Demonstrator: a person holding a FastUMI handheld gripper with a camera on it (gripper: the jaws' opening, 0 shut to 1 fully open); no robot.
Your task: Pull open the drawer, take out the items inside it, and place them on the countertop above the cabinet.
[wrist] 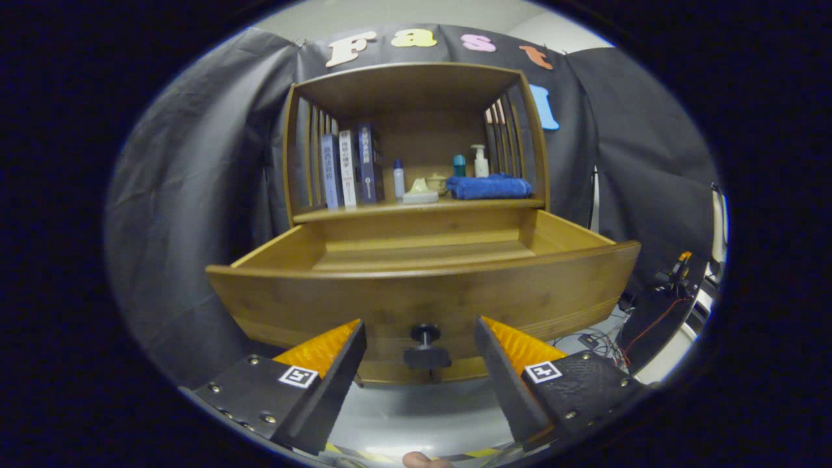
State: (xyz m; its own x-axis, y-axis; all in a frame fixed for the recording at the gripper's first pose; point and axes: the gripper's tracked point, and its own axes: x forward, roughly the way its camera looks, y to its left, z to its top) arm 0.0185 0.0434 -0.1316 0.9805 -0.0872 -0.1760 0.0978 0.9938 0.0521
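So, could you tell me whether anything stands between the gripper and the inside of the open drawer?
Only the drawer's front panel, with its knob between the open gripper fingers. Reaching in means going over that panel. The visible drawer floor looks bare.

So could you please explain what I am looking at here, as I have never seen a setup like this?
This is no robot: a person holds a two-finger tool, and a fisheye camera riding on it looks forward along its fingers. The fingers stand open, holding nothing, with the drawer's knob between them but untouched. The wooden drawer is pulled open; what shows of its inside looks bare. On the countertop above it stand books, small bottles and a folded blue towel.
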